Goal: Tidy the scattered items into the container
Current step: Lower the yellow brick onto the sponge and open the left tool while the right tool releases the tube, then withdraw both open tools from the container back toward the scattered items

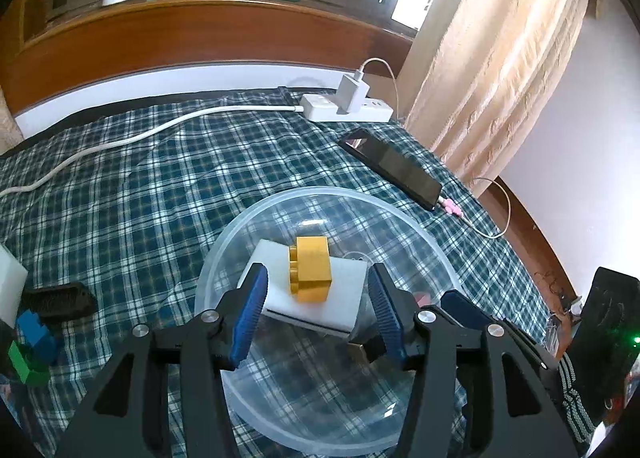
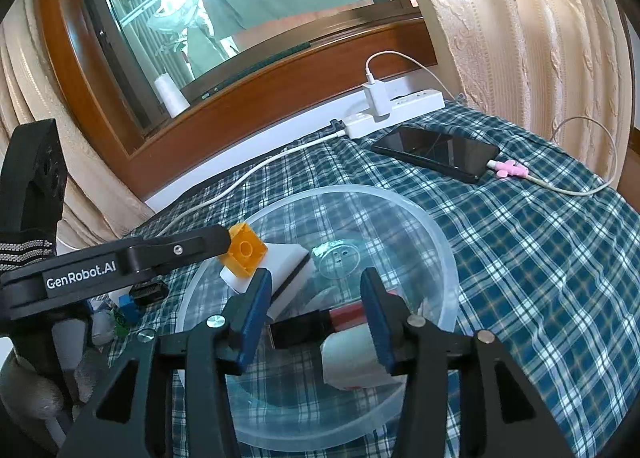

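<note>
A clear plastic bowl (image 1: pixel 424 242) sits on the plaid cloth; it also shows in the right wrist view (image 2: pixel 444 254). Inside lie a white sponge block (image 1: pixel 344 298) with a yellow brick (image 1: pixel 312 270) on top; both show in the right wrist view, sponge (image 2: pixel 288 262) and brick (image 2: pixel 246 252). My left gripper (image 1: pixel 318 318) is open just above the bowl, fingers either side of the sponge, touching nothing. My right gripper (image 2: pixel 316 318) is open over the bowl's near side, above a red-and-black stick (image 2: pixel 316 324) and a white item (image 2: pixel 352 362). Blue (image 1: pixel 36 334) and green (image 1: pixel 24 368) bricks and a black comb (image 1: pixel 60 302) lie outside at left.
A white power strip (image 1: pixel 344 110) with a charger and cable lies at the far edge, by the wooden window sill. A black phone (image 1: pixel 394 168) on a charging cable lies right of the bowl. A beige curtain (image 1: pixel 492 70) hangs at right. A white block (image 1: pixel 10 282) is at far left.
</note>
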`<state>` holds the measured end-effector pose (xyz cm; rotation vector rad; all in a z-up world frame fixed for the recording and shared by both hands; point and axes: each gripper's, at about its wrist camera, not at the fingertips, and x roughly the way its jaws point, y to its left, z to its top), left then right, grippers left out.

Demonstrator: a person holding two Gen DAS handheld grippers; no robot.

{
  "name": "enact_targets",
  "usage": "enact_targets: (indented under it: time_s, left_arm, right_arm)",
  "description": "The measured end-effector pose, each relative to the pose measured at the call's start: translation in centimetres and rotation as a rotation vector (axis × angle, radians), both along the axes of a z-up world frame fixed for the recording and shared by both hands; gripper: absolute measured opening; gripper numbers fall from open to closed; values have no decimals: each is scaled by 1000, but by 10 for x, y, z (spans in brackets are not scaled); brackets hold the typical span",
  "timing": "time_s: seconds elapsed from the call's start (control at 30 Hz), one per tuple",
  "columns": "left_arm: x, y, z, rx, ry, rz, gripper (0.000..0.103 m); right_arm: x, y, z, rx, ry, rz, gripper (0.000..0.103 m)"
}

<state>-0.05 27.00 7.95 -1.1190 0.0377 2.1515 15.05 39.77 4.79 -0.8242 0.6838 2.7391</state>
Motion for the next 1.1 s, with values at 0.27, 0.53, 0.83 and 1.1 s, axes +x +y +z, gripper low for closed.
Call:
enact_targets:
  time_s: [0.27,0.53,0.83,1.1]
  left_arm:
    - [1,-12,-8,-106,72,92,56]
    - [0,-37,-14,-103,52,128,56]
    - [6,-63,-17,-86,30,161,56]
    - [18,-93,-14,-71,33,181,56]
  right_arm:
    - [0,-2,0,2,-6,-1,58]
    - [-1,-3,-2,14,-16,-12,59]
    - [-3,-5,-4,40,-28,-37,59]
    - [-5,-11,-4,91,-42,-54,59]
